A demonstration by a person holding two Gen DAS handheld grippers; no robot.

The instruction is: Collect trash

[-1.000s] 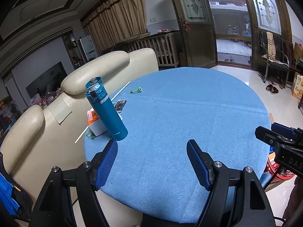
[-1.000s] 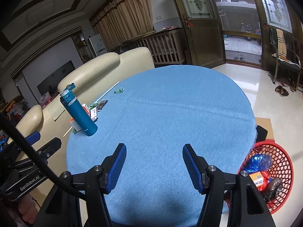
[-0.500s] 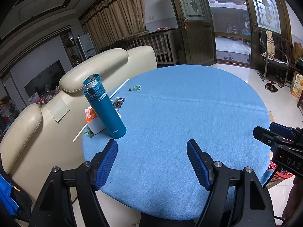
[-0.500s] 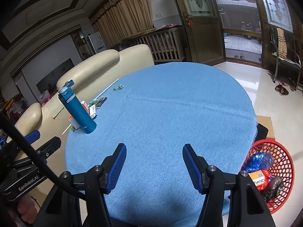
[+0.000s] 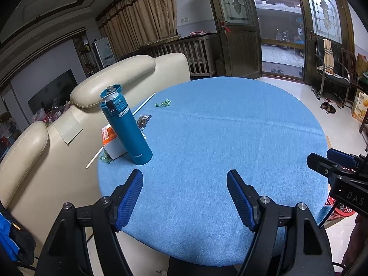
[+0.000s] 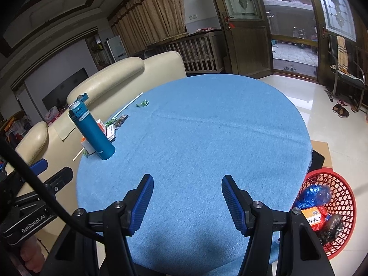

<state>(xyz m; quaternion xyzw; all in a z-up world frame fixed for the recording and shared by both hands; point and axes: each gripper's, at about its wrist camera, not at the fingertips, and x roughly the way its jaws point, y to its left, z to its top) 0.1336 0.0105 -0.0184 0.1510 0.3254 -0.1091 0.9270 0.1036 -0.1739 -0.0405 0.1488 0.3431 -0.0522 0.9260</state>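
My left tool (image 5: 184, 184) hangs spread and empty over the near bench (image 5: 207, 138) edge. Ahead-left of it stands a bottle (image 5: 125, 124), with the trash clustered behind: a box (image 5: 110, 141), a dark wrapper (image 5: 143, 121), a straw (image 5: 122, 130), and further off a green wrapper (image 5: 162, 103). My right tool (image 6: 186, 188) is likewise spread and empty; the basket (image 6: 340, 197) sits low to its right, I judge for easy drops.
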